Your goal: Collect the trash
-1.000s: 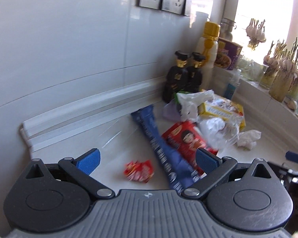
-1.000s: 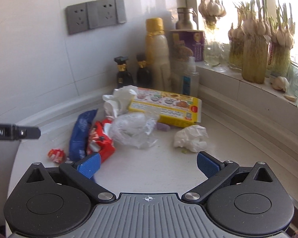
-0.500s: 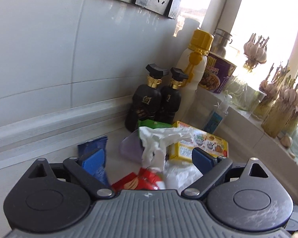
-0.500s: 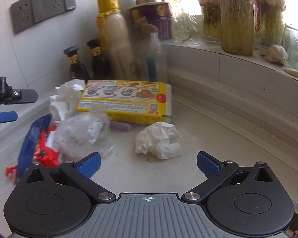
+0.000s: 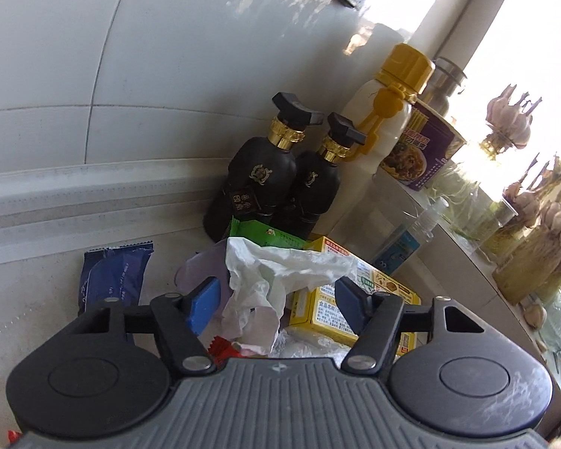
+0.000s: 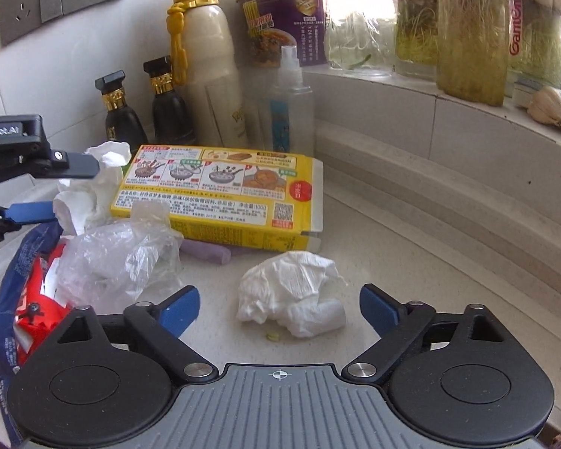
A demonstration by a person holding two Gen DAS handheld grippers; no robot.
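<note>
Litter is heaped in the worktop (image 6: 411,262) corner: a yellow box (image 6: 220,198), then crumpled tissues. The left claw (image 5: 275,297) gapes empty around one tissue (image 5: 258,280); the right claw (image 6: 279,308), also wide and empty, straddles another tissue wad (image 6: 291,297), apparently lined up to pinch.

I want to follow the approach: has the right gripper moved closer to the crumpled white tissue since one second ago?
Yes. The right gripper has advanced toward the yellow box; the crumpled white tissue now lies between its open fingers.

"RobotAI" on left claw (image 6: 37,183) body; "Garden" partly readable on jar (image 6: 467,37); yellow box (image 6: 220,198) print: "100g".
</note>
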